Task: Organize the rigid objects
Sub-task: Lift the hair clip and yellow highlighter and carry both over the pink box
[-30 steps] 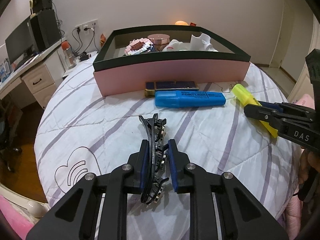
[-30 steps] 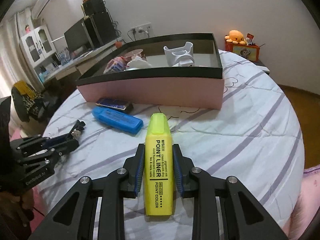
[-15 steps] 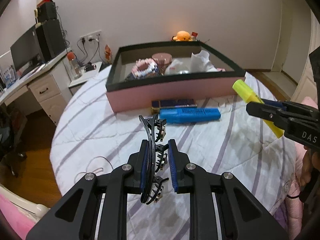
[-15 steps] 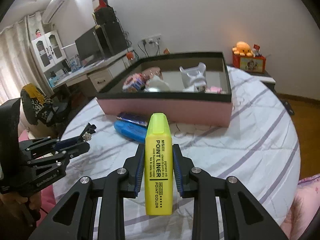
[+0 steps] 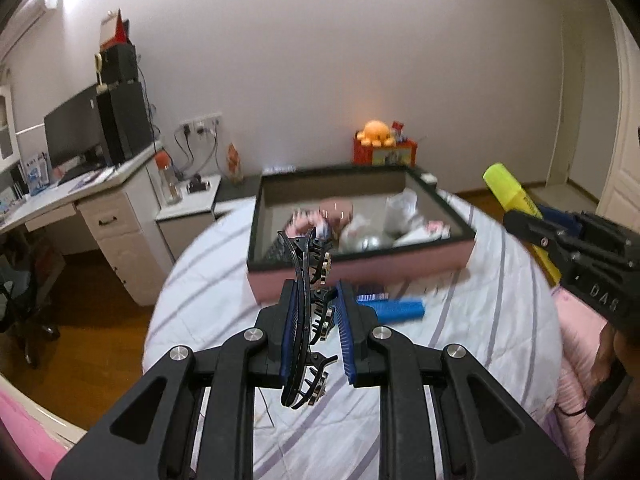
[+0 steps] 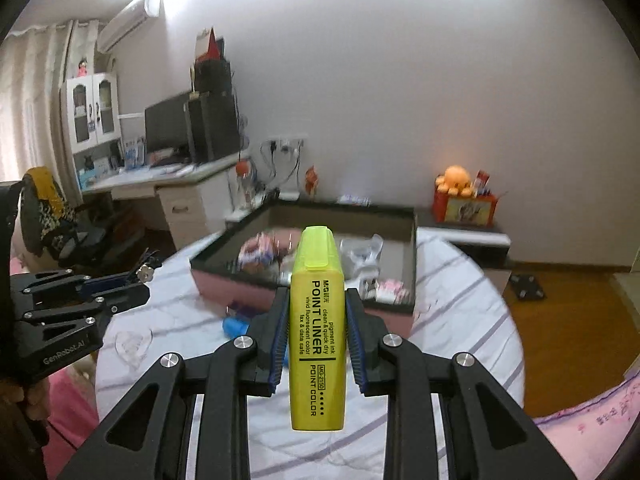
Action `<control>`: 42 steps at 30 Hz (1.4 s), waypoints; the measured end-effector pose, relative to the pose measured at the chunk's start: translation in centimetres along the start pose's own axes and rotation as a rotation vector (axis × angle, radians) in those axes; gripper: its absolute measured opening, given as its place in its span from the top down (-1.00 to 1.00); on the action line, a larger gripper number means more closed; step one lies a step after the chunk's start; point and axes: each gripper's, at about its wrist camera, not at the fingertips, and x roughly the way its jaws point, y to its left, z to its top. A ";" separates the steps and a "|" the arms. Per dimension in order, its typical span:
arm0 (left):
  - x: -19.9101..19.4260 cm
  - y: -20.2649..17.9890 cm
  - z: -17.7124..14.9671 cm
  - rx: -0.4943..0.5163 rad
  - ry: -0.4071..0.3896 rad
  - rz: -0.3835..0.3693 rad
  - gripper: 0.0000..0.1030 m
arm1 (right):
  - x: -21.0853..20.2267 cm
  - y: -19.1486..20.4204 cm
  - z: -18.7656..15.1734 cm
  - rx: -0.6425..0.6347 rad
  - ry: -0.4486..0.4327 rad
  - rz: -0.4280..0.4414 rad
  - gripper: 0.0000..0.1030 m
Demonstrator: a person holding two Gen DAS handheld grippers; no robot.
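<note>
I count two grippers: the left gripper (image 5: 316, 320) and the right gripper (image 6: 317, 320). Highlighters come to two, one yellow highlighter (image 6: 317, 332) and one blue highlighter (image 5: 400, 310). There is one black hair clip (image 5: 308, 312) and one pink box (image 5: 360, 276). The things inside it are too blurred for me to count.

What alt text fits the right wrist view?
The right gripper clamps a yellow highlighter above a striped bed, pointing toward an open box of small items. The left gripper shows at left.
</note>
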 end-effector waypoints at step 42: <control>7.2 -0.3 11.0 0.058 -0.127 0.006 0.63 | 5.9 -2.4 8.0 -0.034 -0.105 -0.081 0.47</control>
